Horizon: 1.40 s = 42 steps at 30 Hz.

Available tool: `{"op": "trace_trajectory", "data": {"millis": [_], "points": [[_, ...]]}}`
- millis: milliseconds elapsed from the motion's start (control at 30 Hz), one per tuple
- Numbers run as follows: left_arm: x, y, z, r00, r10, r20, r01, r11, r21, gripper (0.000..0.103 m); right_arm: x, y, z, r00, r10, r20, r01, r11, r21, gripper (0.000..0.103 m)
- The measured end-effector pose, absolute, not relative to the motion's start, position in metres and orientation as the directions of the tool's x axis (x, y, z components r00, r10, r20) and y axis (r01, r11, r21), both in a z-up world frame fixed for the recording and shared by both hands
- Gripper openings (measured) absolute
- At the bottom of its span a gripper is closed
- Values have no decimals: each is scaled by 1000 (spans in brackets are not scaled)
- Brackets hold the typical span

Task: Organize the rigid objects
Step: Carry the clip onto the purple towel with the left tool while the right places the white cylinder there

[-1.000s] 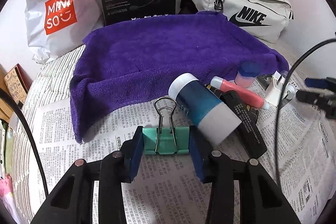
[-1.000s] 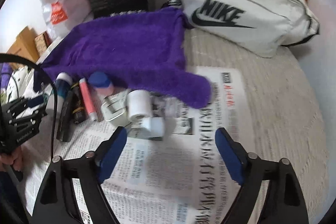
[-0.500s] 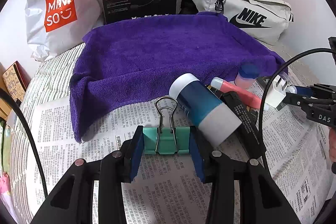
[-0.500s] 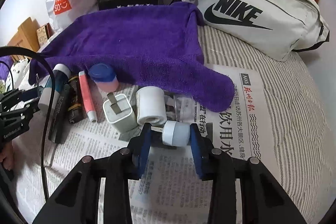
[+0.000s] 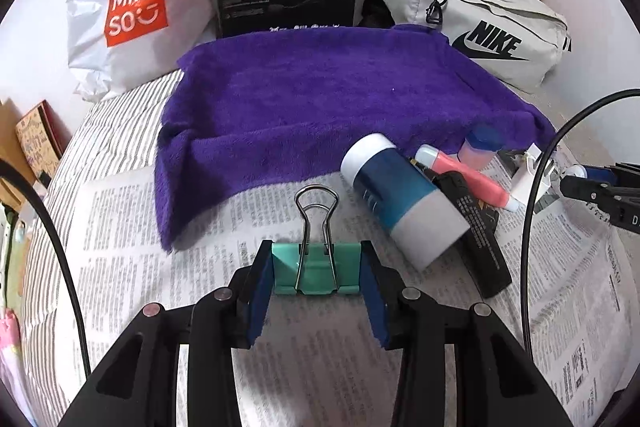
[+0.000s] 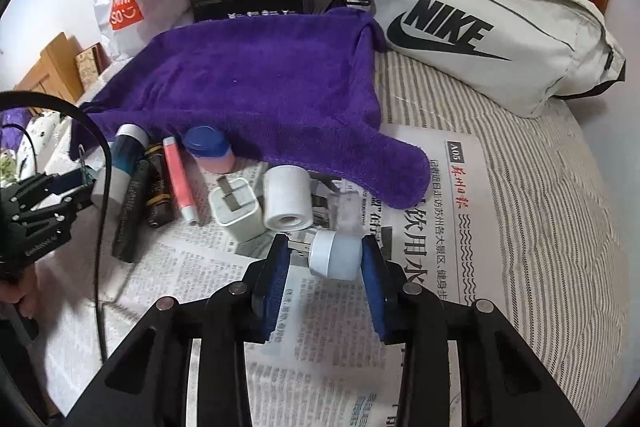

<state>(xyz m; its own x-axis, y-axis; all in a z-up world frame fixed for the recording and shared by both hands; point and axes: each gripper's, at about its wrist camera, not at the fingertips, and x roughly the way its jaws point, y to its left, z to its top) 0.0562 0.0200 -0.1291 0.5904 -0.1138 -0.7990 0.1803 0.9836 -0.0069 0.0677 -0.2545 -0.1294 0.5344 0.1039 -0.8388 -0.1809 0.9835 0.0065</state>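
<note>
Midway: both grippers loaded.
I hold binder clip [image 5: 316, 269] left, USB plug [image 6: 334, 254] right; row [image 6: 168, 179] seemingly unfinished.

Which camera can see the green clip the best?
The left wrist view. The green clip sits front and center there, squeezed between the left gripper jaws, with its silver wire handles pointing toward the purple towel. In the right wrist view you only glimpse a thin sliver of it at the far left edge.
</note>
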Motion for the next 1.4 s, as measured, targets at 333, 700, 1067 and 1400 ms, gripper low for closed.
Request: {"op": "trace_trajectory", "data": {"millis": [333, 700, 1067, 1400], "points": [[46, 40, -97, 609, -147, -779, 171, 984, -52, 39, 73, -247, -108, 572, 101, -814, -210, 977, -27, 36], [67, 53, -64, 627, -131, -768, 138, 989, -56, 39, 103, -237, -82, 609, 156, -778, -253, 968, -4, 36], [135, 61, -46, 640, -142, -755, 113, 990, -90, 39, 159, -222, -65, 633, 205, -747, -288, 957, 18, 36], [208, 59, -62, 594, -218, -774, 152, 976, -158, 39, 232, -218, -79, 610, 217, -762, -276, 960, 53, 36]]}}
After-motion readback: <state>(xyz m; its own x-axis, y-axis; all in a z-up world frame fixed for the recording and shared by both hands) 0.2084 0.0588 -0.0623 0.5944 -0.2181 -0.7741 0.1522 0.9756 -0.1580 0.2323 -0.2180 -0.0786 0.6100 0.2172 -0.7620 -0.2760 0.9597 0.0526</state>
